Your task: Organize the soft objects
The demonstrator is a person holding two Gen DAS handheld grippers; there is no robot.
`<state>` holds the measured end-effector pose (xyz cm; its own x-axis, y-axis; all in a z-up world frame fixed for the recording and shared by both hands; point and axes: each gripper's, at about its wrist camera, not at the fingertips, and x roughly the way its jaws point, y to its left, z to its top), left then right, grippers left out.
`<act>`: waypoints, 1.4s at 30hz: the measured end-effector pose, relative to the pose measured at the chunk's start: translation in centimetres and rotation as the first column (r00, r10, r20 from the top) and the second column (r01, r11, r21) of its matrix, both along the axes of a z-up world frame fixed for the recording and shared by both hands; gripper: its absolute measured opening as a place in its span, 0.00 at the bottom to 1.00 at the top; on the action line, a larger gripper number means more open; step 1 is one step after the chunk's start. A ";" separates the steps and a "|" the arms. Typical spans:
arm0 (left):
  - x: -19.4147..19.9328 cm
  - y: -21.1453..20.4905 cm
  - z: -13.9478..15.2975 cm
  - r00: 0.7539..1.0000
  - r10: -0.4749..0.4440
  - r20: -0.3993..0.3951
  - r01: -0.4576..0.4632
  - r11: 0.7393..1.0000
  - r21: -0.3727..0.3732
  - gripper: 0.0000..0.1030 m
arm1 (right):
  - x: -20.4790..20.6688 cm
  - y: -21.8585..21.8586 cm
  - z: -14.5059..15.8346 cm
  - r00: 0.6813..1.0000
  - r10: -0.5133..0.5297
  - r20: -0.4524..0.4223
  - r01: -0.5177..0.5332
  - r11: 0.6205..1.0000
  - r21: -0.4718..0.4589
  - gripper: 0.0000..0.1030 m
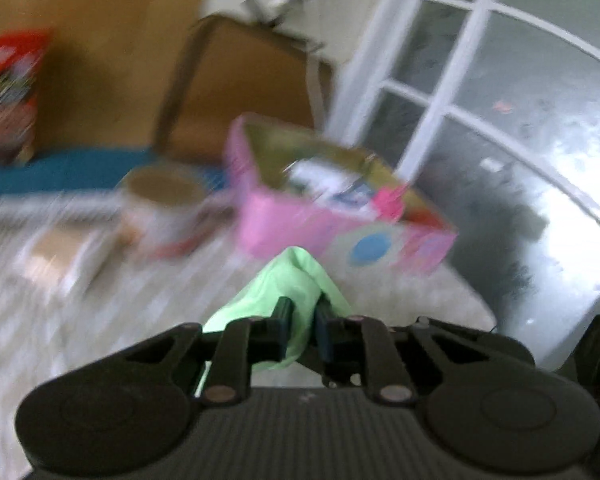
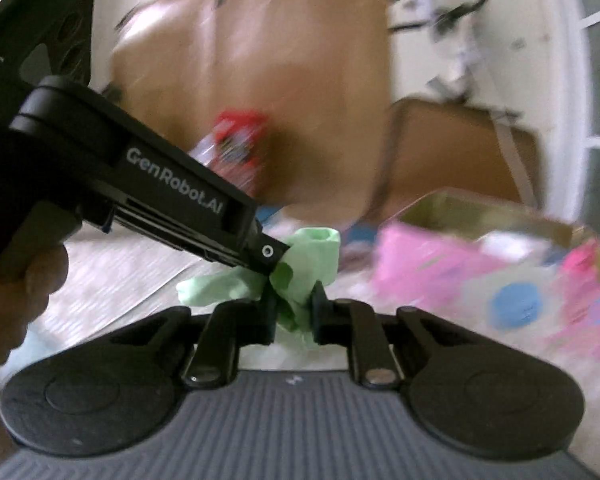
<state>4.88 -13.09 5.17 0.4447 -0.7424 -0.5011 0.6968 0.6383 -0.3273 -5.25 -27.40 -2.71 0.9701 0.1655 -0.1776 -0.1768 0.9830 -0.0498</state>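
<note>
Jaws of the left gripper (image 1: 302, 316) are pinching a pale green cloth (image 1: 296, 276); the fabric rises between the two fingers toward 12 o'clock and a fold trails out at 7 o'clock. Jaws of the right gripper (image 2: 294, 312) are likewise closed on the same green cloth (image 2: 312, 256), which bunches upward between the fingers and spreads toward 9 o'clock.

In the right wrist view, the left gripper (image 2: 274, 258) enters from 10 o'clock, its tip buried in the cloth directly above the right jaws. Both tools therefore grip one item, held above a white, textured surface (image 1: 100, 300) whose nature cannot be determined.

A pink open box (image 1: 328, 208) with a blue dot on its side stands just beyond the cloth at 1 o'clock; it holds assorted contents, blurred. A pale mug (image 1: 164, 204) sits at 10 o'clock from the cloth. A red package (image 1: 12, 92) stands farther off at 10 o'clock, against brown cardboard (image 1: 100, 60). White-framed glass panes (image 1: 480, 100) occupy 2 o'clock. Both views are motion-blurred.
</note>
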 end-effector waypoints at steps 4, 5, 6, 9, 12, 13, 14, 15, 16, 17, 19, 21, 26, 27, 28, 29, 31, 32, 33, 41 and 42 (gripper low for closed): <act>1.8 -5.1 2.2 0.995 -0.067 0.070 0.069 0.997 -0.040 0.13 | 1.4 -3.9 2.0 0.992 -0.108 0.070 0.106 0.994 0.030 0.18; 2.4 -6.5 2.6 0.994 -0.075 0.083 0.078 0.996 -0.040 0.13 | 2.1 -4.9 2.3 0.988 -0.130 0.081 0.127 0.991 0.037 0.18; 2.9 -7.7 2.7 0.992 -0.081 0.093 0.084 0.996 -0.035 0.13 | 2.9 -5.8 2.4 0.985 -0.149 0.084 0.146 0.988 0.045 0.18; 4.7 -11.7 2.7 0.991 -0.073 0.115 0.074 0.997 -0.002 0.17 | 5.6 -8.5 2.5 0.978 -0.196 0.070 0.190 0.978 0.080 0.19; 6.7 -14.6 1.9 0.993 -0.025 0.116 0.021 0.999 0.033 0.19 | 8.9 -10.4 2.3 0.971 -0.234 0.041 0.230 0.969 0.095 0.21; 7.3 -15.3 1.5 0.993 0.000 0.116 -0.005 0.999 0.050 0.26 | 10.2 -11.0 2.2 0.968 -0.251 0.028 0.248 0.965 0.091 0.23; 8.1 -15.9 1.2 0.992 0.038 0.118 -0.047 0.996 0.071 0.33 | 11.8 -11.5 1.9 0.962 -0.273 0.004 0.272 0.959 0.074 0.29; 8.7 -16.5 0.8 0.990 0.079 0.119 -0.090 0.992 0.093 0.36 | 12.5 -11.6 1.6 0.952 -0.305 -0.024 0.305 0.951 0.051 0.51; 9.4 -16.9 0.4 0.986 0.120 0.115 -0.133 0.984 0.114 0.37 | 13.5 -11.9 1.3 0.938 -0.344 -0.041 0.345 0.938 0.034 0.67; 9.8 -16.7 0.1 0.983 0.153 0.103 -0.166 0.978 0.124 0.38 | 14.1 -12.3 1.0 0.926 -0.375 -0.048 0.377 0.926 0.027 0.69; 10.1 -15.4 0.1 0.982 0.179 0.065 -0.184 0.978 0.094 0.43 | 13.3 -13.0 0.7 0.916 -0.395 -0.067 0.399 0.916 0.049 0.69; 9.3 -13.4 0.5 0.981 0.182 0.072 -0.186 0.981 0.050 0.48 | 11.4 -13.6 0.5 0.920 -0.389 -0.045 0.392 0.912 0.118 0.70; 6.0 -7.5 1.3 0.978 0.171 0.119 -0.169 0.985 -0.023 0.48 | 6.2 -13.0 -0.1 0.906 -0.423 0.021 0.409 0.886 0.216 0.70; 5.2 -6.2 1.1 0.978 0.166 0.127 -0.164 0.986 -0.028 0.48 | 5.2 -12.4 -0.2 0.909 -0.417 0.031 0.399 0.887 0.232 0.70; 4.3 -4.7 0.9 0.978 0.163 0.134 -0.161 0.987 -0.029 0.48 | 4.1 -11.6 -0.3 0.911 -0.410 0.047 0.388 0.890 0.239 0.70; 3.6 -3.3 0.4 0.977 0.162 0.139 -0.161 0.987 -0.021 0.48 | 3.7 -11.1 -0.3 0.914 -0.402 0.058 0.378 0.895 0.238 0.70; 2.1 -0.4 -0.7 0.974 0.173 0.147 -0.176 0.984 0.005 0.48 | 3.0 -9.6 -0.3 0.930 -0.362 0.068 0.339 0.913 0.227 0.69; 1.6 1.0 -1.5 0.972 0.184 0.146 -0.190 0.981 0.026 0.48 | 2.8 -8.8 -0.3 0.942 -0.330 0.064 0.309 0.924 0.224 0.69; 1.0 2.4 -2.2 0.970 0.195 0.145 -0.204 0.978 0.047 0.48 | 2.6 -7.8 -0.4 0.959 -0.281 0.049 0.264 0.939 0.221 0.69; 1.5 12.3 -5.8 0.878 0.454 0.153 -0.478 0.852 0.214 0.49 | 6.6 -0.6 -0.4 0.976 0.102 -0.193 -0.053 0.968 0.247 0.69; 1.9 13.3 -5.8 0.856 0.492 0.155 -0.516 0.829 0.218 0.49 | 7.2 0.6 -0.1 0.972 0.122 -0.200 -0.074 0.970 0.233 0.70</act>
<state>6.81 0.19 -0.62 0.7741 -0.2625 -0.5761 0.2743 0.9592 -0.0684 1.98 -26.84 -2.77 0.8913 0.3164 -0.3246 -0.2555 0.9422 0.2168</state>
